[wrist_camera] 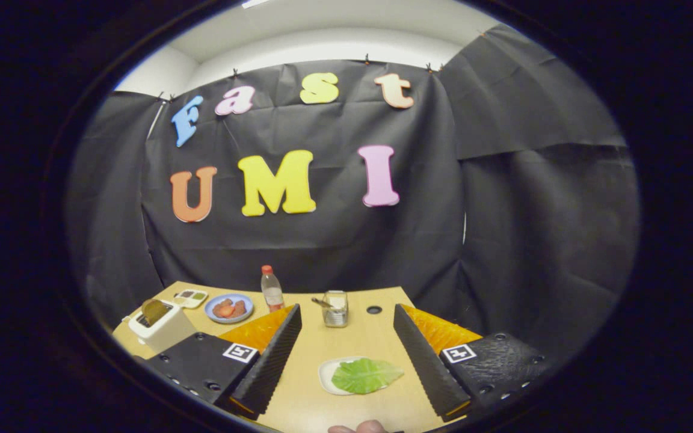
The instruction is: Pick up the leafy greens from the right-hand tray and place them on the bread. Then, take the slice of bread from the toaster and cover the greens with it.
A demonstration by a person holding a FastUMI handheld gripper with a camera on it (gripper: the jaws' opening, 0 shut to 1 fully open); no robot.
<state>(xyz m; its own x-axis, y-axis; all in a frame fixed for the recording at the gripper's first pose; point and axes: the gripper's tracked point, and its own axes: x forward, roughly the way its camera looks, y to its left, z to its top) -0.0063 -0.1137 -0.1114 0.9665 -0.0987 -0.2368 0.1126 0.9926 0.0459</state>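
Note:
A green lettuce leaf (366,375) lies on a small white tray (326,374) on the wooden table, low between my two fingers and nearer the right one. My gripper (344,310) is open, its ridged black fingers spread wide above the table and touching nothing. To the left, beyond the left finger, stands a white toaster (163,328) with a browned bread slice (154,311) sticking up out of its slot. A blue plate (229,308) behind the toaster holds reddish-brown food; I cannot tell whether bread lies under it.
A clear bottle with a red cap (271,290) and a glass jar (335,308) holding a utensil stand at the back of the table, ahead of the fingertips. A small compartment tray (190,297) sits at the back left. A person's fingertip (360,427) shows at the near edge.

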